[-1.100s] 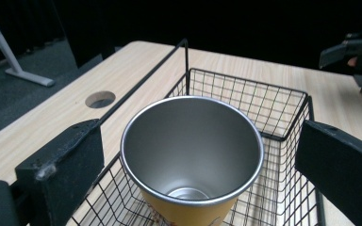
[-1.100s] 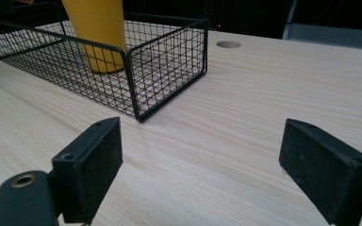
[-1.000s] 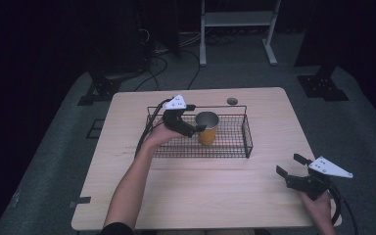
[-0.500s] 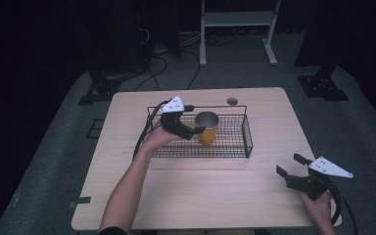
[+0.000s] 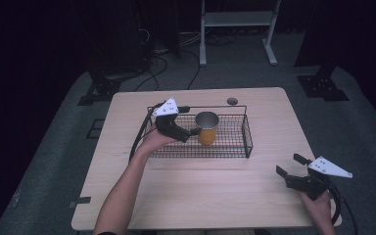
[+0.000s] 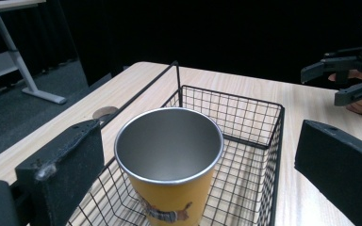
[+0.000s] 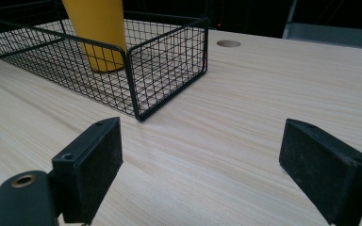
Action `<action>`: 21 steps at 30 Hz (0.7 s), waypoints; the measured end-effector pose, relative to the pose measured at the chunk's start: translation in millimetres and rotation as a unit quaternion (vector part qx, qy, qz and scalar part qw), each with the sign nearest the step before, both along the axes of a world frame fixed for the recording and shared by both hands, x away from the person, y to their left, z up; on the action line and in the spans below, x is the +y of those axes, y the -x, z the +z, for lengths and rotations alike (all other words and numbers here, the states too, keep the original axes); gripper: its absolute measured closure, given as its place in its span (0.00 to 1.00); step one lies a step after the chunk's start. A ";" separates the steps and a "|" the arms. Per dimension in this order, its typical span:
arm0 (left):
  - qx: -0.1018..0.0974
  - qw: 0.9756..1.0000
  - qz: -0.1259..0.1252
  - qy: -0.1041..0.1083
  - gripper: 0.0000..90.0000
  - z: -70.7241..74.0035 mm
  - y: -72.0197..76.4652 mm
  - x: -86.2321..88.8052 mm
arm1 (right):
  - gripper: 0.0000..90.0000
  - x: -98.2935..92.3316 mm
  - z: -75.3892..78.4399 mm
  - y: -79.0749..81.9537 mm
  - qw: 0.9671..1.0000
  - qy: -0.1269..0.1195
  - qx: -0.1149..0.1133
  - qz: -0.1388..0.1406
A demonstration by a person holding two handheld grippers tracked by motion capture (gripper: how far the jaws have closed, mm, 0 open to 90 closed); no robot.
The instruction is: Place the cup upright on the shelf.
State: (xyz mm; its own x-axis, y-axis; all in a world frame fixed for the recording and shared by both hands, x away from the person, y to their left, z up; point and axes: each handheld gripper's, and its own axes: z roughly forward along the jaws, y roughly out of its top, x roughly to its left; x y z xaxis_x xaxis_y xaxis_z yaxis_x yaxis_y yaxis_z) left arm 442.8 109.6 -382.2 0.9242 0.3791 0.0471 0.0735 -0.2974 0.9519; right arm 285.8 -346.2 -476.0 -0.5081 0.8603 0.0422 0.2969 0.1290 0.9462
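Standing upright in the wire basket point(image 5: 225, 147) on the desk point(image 5: 176, 196), the yellow cup point(image 5: 207, 128) (steel-lined inside) sits between the jaws of the left tongs point(image 5: 192, 133), which gape wide on either side of it without touching. The right tongs point(image 5: 290, 166) hover well apart near the desk's right corner, jaws spread open and holding nothing.
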 end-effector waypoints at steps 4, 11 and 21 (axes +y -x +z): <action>0.001 1.000 0.000 0.000 0.01 -1.3 4.8 1.4 | 0.14 0.2 0.0 0.1 1.000 0.000 0.000 0.000; -0.004 1.000 0.000 0.008 0.01 -1.8 15.2 4.5 | 0.14 0.2 -0.1 0.0 1.000 0.001 0.001 0.001; -0.006 1.000 0.002 0.009 0.01 -5.0 27.9 9.2 | 0.14 0.3 -0.1 0.0 1.000 0.001 0.001 0.001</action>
